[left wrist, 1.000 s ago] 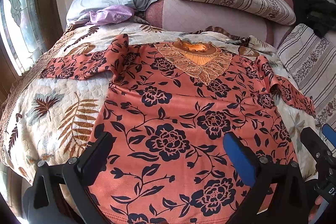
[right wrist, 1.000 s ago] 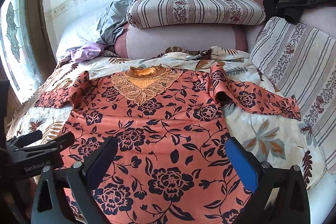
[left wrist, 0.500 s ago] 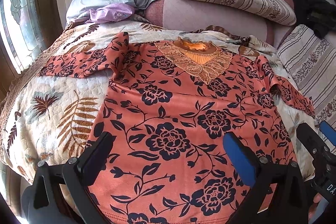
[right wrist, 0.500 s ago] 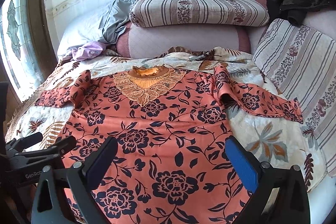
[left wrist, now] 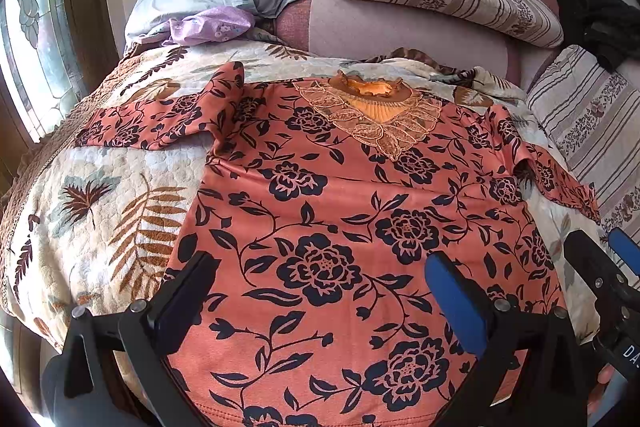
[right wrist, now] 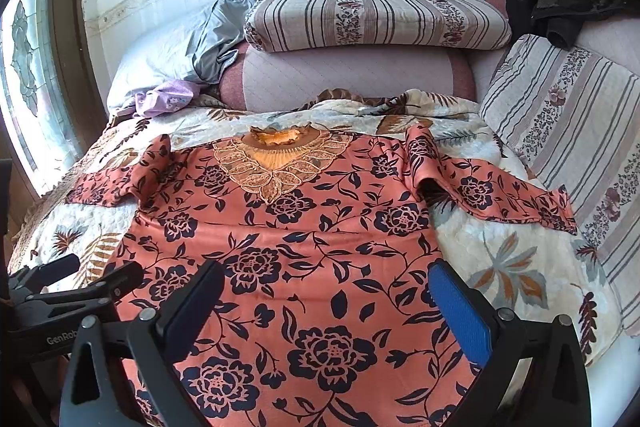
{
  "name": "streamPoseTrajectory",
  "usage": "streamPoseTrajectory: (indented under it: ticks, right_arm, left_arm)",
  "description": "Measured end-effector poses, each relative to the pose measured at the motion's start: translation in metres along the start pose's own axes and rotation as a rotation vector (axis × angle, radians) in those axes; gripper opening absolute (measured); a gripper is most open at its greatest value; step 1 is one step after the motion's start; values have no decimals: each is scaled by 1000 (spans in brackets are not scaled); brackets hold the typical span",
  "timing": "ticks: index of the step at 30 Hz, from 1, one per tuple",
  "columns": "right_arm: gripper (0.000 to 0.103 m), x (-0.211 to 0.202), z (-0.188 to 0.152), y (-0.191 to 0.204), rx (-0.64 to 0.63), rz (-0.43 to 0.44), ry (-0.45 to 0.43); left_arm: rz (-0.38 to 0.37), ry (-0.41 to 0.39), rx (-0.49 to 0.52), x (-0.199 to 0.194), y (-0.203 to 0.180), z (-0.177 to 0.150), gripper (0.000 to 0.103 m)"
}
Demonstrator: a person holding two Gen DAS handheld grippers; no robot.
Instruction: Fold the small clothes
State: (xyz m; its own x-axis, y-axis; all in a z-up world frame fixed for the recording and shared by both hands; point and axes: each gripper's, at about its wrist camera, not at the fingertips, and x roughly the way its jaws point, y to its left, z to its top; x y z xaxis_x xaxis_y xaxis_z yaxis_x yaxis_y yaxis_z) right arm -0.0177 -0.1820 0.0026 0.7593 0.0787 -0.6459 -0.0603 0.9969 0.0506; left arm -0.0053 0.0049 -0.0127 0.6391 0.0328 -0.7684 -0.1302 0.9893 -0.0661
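An orange blouse with dark flowers and a lace collar [left wrist: 360,211] lies spread flat, front up, on the bed, also in the right wrist view [right wrist: 304,251]. Its left sleeve [left wrist: 160,123] and right sleeve [right wrist: 500,195] stretch out sideways. My left gripper [left wrist: 320,295] is open and empty, above the blouse's lower left part near the hem. My right gripper [right wrist: 324,303] is open and empty, above the lower right part. Each gripper shows at the edge of the other's view, the right one [left wrist: 604,267] and the left one [right wrist: 80,279].
The bed carries a cream leaf-print quilt [left wrist: 100,211]. Striped pillows [right wrist: 372,19] and a pink bolster [right wrist: 344,75] line the head. A striped cushion [right wrist: 580,115] stands at the right. A lilac cloth [left wrist: 208,27] and grey pillow lie far left. Window at left.
Both grippers have drifted slightly back and up, so a little more of the room shows. The blouse has not moved. Both grippers stay open.
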Motion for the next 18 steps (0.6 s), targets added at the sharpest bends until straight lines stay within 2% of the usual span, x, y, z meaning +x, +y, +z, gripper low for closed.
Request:
streamPoseTrajectory:
  ticks: [18]
  right_arm:
    - [103, 5, -2, 3, -7, -2, 16]
  left_arm:
    - [-1, -3, 2, 2, 0, 1, 103]
